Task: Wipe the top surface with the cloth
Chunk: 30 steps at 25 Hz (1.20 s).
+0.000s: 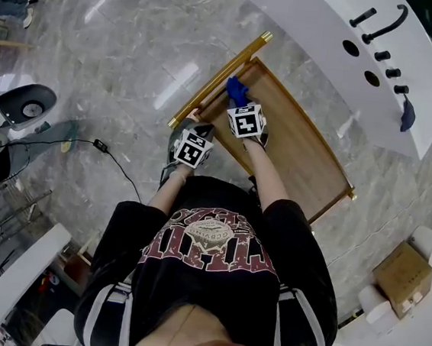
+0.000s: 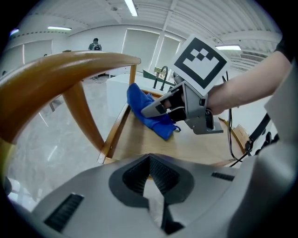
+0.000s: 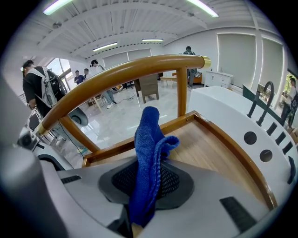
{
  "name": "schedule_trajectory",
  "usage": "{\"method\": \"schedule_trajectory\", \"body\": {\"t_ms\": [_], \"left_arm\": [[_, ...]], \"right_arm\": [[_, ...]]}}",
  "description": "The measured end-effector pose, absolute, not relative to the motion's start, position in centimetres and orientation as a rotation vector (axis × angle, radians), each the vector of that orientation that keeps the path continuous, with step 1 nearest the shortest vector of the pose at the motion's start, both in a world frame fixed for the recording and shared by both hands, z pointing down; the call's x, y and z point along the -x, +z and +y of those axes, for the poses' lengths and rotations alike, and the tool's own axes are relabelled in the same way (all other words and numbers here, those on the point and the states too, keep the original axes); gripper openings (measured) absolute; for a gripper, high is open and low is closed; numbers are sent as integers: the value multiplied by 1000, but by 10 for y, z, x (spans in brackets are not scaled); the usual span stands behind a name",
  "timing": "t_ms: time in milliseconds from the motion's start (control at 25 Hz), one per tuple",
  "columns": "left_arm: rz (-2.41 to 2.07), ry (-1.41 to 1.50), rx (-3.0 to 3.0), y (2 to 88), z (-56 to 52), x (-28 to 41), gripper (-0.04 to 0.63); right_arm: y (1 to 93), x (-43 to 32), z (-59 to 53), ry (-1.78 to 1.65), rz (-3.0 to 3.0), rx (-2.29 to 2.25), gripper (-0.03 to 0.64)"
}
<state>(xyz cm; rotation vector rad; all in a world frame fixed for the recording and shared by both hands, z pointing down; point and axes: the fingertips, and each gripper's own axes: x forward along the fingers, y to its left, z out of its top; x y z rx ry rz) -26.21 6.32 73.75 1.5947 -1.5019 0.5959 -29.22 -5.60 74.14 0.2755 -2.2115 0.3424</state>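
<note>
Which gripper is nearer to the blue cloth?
Right. The right gripper clamps the blue cloth in its jaws; the left gripper is apart from it, near the wooden handle.

Left gripper (image 2: pixel 150 188): jaws together, nothing between them.
Right gripper (image 3: pixel 142 195): jaws clamped on the cloth (image 3: pixel 149 139).
Arms (image 1: pixel 268 178): both stretched forward, grippers side by side.

The blue cloth (image 3: pixel 148 153) is coarse, nubby knitted fabric, matt all over, against the ribbed black pads (image 3: pixel 171 179) and smooth matt grey plastic shell of the right gripper (image 3: pixel 136 222). The light wooden top surface (image 3: pixel 205 148) shows fine grain with a dull satin finish, its curved golden-brown rail (image 3: pixel 116 73) is glossy varnished, and the grey marble-look floor (image 1: pixel 138 37) shines
</note>
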Motion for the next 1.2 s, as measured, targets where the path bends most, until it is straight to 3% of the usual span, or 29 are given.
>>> {"method": "schedule_trajectory", "body": {"t_ms": [1200], "left_arm": [[-1528, 591, -1499, 742, 96, 275, 46]], "right_arm": [[741, 304, 26, 256, -2202, -82, 86]]}}
